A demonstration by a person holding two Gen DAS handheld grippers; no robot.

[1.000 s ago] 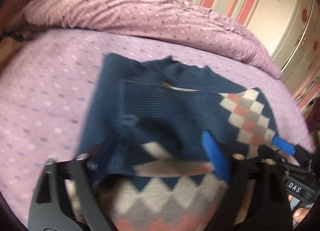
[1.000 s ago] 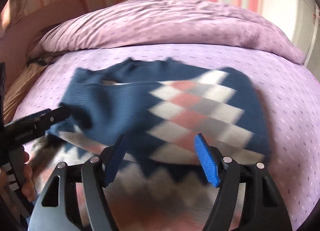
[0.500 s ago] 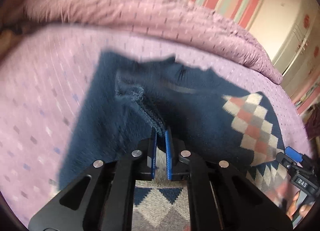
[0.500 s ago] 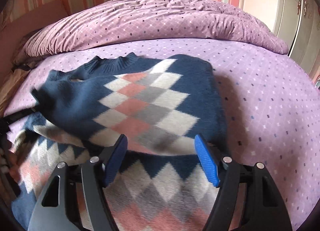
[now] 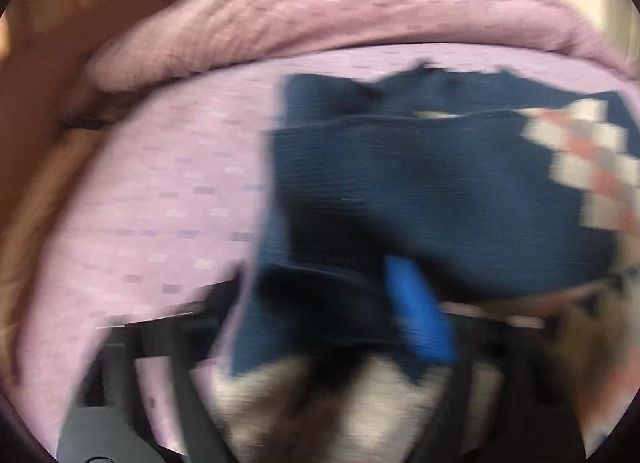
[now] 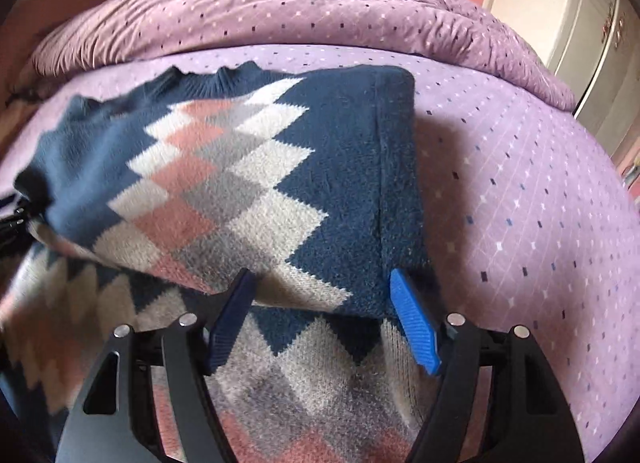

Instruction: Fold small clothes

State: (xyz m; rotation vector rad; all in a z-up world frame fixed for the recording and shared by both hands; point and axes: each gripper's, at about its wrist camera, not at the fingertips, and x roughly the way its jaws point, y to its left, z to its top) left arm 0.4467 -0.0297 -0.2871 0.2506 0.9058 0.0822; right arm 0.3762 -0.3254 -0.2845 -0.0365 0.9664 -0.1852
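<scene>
Knitted sweater [image 6: 248,183] lies under both down-tilted grippers: left [image 5: 316,311] just sprung wide (blurred), right [image 6: 320,319] agape, gripping nothing.

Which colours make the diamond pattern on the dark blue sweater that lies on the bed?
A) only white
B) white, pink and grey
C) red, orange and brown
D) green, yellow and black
B: in the right wrist view the sweater shows white, pink and grey diamonds on its navy knit, lying on the purple bed cover.

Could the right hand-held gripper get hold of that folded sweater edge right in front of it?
Probably yes: the right hand-held gripper stands open, the sweater edge lies between its fingers, nothing in between.
</scene>
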